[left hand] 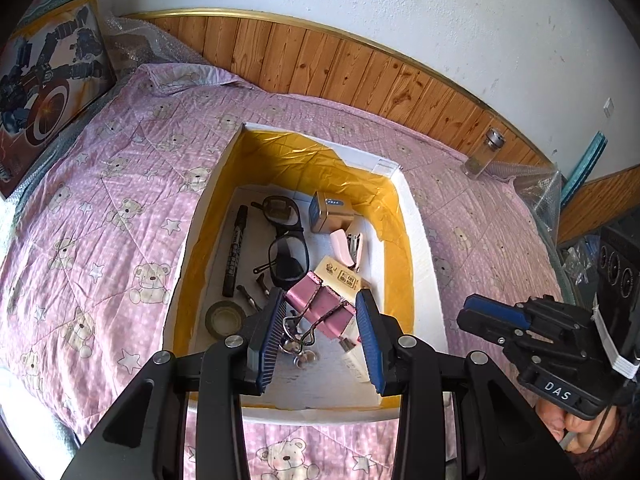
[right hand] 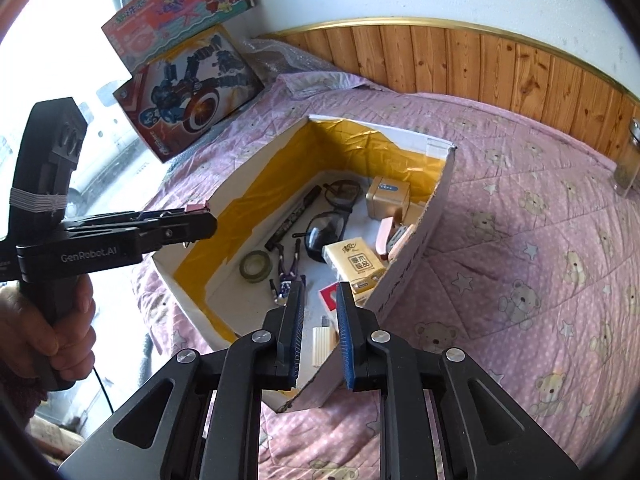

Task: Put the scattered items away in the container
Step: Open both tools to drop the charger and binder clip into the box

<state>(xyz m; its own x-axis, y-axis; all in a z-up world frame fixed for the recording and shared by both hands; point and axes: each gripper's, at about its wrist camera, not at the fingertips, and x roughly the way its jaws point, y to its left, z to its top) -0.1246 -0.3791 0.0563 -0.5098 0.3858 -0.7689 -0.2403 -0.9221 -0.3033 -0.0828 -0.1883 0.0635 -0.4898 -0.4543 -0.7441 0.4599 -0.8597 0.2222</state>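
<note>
The box (left hand: 416, 240), white outside and lined with yellow, sits on a pink bear-print quilt (left hand: 100, 208) directly ahead of and below the left gripper (left hand: 320, 320). That gripper hangs over the near end of the box with a pink binder clip (left hand: 320, 304) between its blue pads; the left pad touches it, but whether the right pad does is hard to judge, so I cannot tell if it is gripped. The clip's wire handles and the gripper hide what lies under them. Farther ahead lie a black marker (left hand: 235, 248), dark glasses (left hand: 286, 240), a gold tin (left hand: 330, 210), a pink stapler (left hand: 348, 250), a tissue pack (left hand: 340, 278) and a tape roll (left hand: 225, 319). The right gripper (right hand: 319, 312) hovers at the box's near corner, its fingers a narrow gap apart and holding nothing; they cover part of a red-and-white packet (right hand: 329, 298). A hand (right hand: 60, 320) grips the left tool's handle.
</note>
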